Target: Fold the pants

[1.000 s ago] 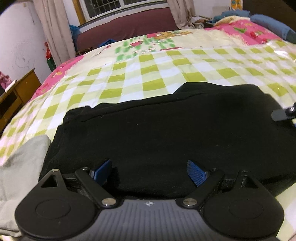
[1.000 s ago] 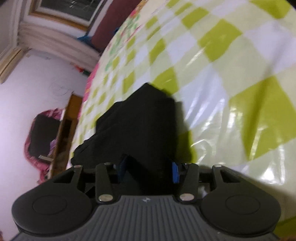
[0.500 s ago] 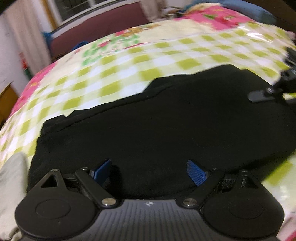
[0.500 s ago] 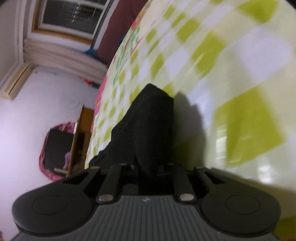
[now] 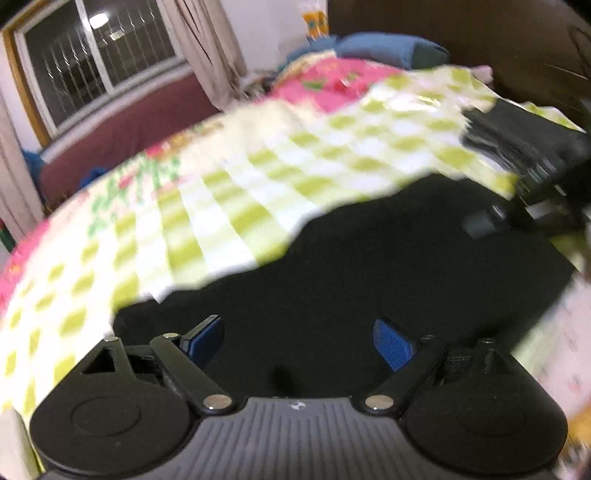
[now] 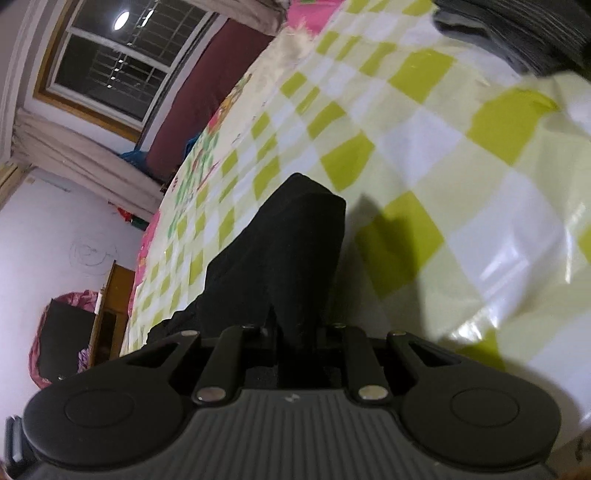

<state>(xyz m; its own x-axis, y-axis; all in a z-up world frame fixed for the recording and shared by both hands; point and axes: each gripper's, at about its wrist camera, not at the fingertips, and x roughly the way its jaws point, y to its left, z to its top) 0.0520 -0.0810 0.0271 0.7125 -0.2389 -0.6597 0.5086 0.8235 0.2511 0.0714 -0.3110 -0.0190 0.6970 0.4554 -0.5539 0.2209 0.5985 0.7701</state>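
left wrist view, blurred by motion: the left gripper (image 5: pixel 299 339) has its two blue-padded fingers (image 5: pixel 392 343) spread wide apart, with the black pants (image 5: pixel 369 280) lying under and between them; the pads do not press on the cloth, though whether their tips brush it cannot be told through the blur. the pants spread as a broad dark mass over the near part of the bed, on a checked green-and-white cover (image 5: pixel 258 184) with a glossy surface. the right gripper (image 5: pixel 524 210) appears at the right edge, at the far side of the pants. beyond the bed stand a window (image 5: pixel 96 62) with bars, curtains (image 5: pixel 207 51), and a pink floral blanket (image 5: pixel 325 85) with a blue pillow (image 5: pixel 384 50) behind it.

right wrist view, sharper: the right gripper (image 6: pixel 299 332) has its jaws drawn nearly together and clamps a fold of the pants (image 6: pixel 288 258), which rises from between the fingers as a narrow ridge with a raised corner and casts a shadow on the checked cover (image 6: pixel 424 147). the rest of the garment trails off to the left toward the bed edge. a dark ribbed object (image 6: pixel 517 33) fills the upper right corner; it may be the other gripper's body. a wooden cabinet (image 6: pixel 110 295) stands against the wall at left.
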